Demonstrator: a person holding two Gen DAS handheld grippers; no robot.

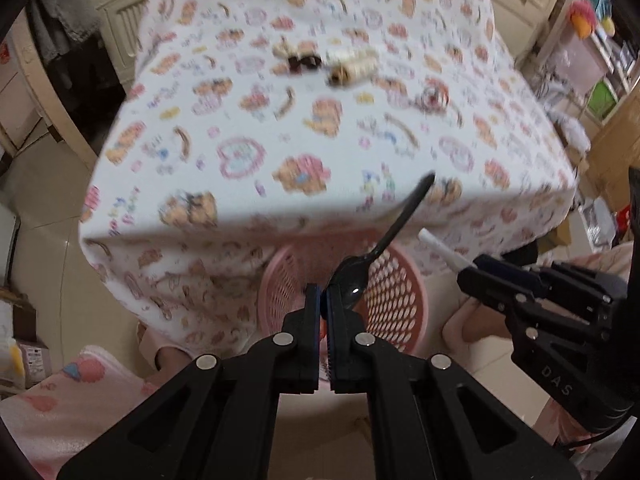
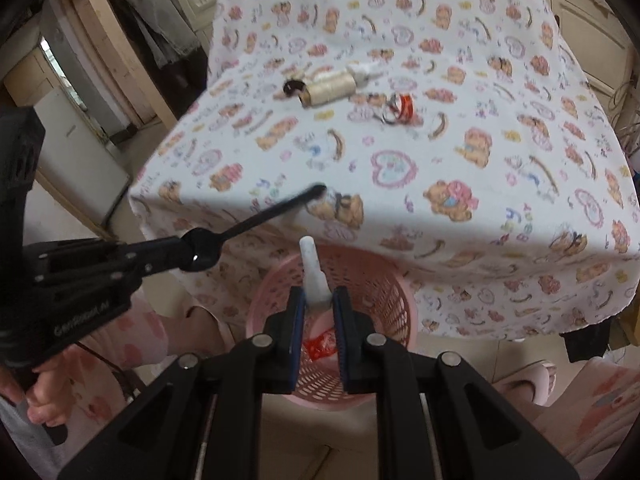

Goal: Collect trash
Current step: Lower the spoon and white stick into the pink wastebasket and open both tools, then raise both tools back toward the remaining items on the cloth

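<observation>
My left gripper (image 1: 324,294) is shut on the bowl of a black plastic spoon (image 1: 394,228), whose handle sticks up and to the right. It hangs over the pink mesh basket (image 1: 394,280) on the floor in front of the table. My right gripper (image 2: 320,300) is shut on a white plastic piece (image 2: 314,270) that points upward, directly above the same pink basket (image 2: 384,280). Red trash (image 2: 324,344) lies in the basket's bottom. In the right wrist view the left gripper (image 2: 180,256) with the spoon (image 2: 256,220) shows at the left.
The table (image 2: 500,184) wears a white cloth with bear prints. On it lie a beige spool (image 2: 328,90), a dark small piece (image 2: 294,87), a white crumpled scrap (image 2: 366,70) and a red and silver wrapper (image 2: 400,108). A person's pink slippers (image 2: 524,384) stand beside the basket.
</observation>
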